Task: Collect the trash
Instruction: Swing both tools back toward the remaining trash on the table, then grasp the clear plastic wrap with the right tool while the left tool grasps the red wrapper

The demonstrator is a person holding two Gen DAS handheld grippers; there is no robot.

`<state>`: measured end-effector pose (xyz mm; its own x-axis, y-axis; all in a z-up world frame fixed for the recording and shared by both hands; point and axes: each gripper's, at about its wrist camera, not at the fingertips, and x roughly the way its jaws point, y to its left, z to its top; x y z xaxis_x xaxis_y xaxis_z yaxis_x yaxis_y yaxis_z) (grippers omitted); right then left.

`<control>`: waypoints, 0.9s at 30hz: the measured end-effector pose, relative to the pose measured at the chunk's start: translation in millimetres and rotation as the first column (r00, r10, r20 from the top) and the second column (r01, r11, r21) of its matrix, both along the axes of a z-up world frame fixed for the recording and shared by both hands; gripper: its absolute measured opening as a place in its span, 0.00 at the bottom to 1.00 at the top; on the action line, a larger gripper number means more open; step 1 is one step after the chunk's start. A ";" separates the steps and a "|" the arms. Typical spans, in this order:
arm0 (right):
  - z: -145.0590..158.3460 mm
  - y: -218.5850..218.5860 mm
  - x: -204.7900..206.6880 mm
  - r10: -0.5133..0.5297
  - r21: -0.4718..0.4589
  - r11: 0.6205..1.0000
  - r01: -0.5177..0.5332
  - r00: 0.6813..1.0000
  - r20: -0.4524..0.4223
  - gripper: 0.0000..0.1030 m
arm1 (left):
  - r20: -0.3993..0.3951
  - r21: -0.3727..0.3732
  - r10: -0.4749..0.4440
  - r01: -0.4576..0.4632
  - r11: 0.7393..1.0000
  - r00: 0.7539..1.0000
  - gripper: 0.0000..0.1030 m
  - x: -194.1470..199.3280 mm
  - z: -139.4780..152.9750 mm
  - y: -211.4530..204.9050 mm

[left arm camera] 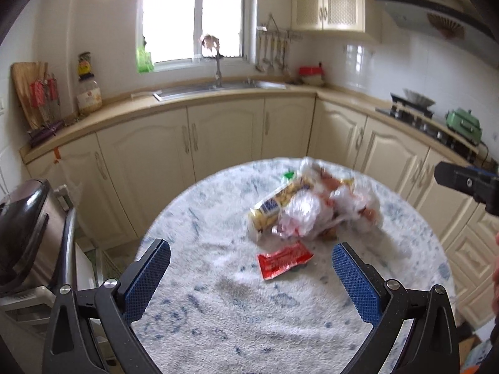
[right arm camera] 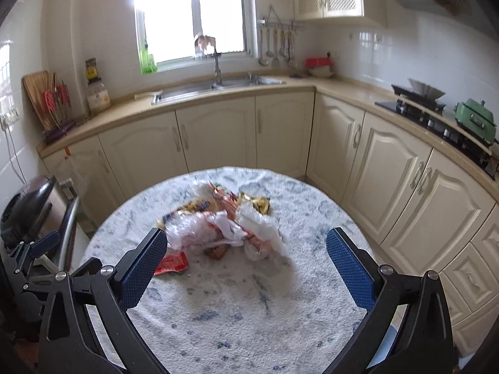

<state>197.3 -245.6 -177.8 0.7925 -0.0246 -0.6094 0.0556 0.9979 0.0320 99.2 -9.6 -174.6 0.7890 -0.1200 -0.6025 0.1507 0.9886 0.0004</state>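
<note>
From the left wrist view, the left gripper (left arm camera: pixel 251 260) hangs spread wide over the round bench covered in white-and-blue fuzzy cloth (left arm camera: pixel 218 311), holding nothing. A flat red foil wrapper (left arm camera: pixel 283 259) lies between its blue pads, just beyond them; behind it sits a heap of crumpled clear plastic and snack wrappers (left arm camera: pixel 315 205).

From the right wrist view, the right gripper (right arm camera: pixel 246 247) is likewise spread and empty, the heap (right arm camera: pixel 224 221) just beyond its tips, the red wrapper (right arm camera: pixel 171 263) partly hidden beside its left pad.

The heap of crumpled clear plastic bags and snack wrappers (left arm camera: pixel 315 205) is motion-blurred, its printing unreadable. In the right wrist view a blue-padded fingertip (right arm camera: pixel 146 265) hides part of the flat red foil sachet (right arm camera: pixel 173 263).
</note>
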 end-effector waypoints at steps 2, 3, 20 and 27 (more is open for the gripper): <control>-16.4 -4.3 14.6 -0.003 -0.001 1.000 0.003 0.999 -0.042 1.00 | -0.035 0.016 -0.019 0.020 1.000 0.999 0.99 18.9 -8.8 -7.7; -23.6 -6.6 19.9 -0.007 0.002 1.000 0.007 0.998 -0.058 1.00 | -0.056 0.022 -0.036 0.037 0.999 0.998 0.99 29.6 -15.0 -12.6; -111.8 -45.2 113.7 0.023 0.066 0.998 -0.006 0.967 -0.253 0.96 | -0.256 0.053 -0.183 0.203 0.978 0.949 0.67 165.9 -79.3 -29.9; -107.5 -51.6 128.7 0.076 0.168 0.985 -0.041 0.976 -0.207 0.82 | -0.246 0.020 -0.184 0.195 0.981 0.952 0.61 174.4 -82.6 -28.1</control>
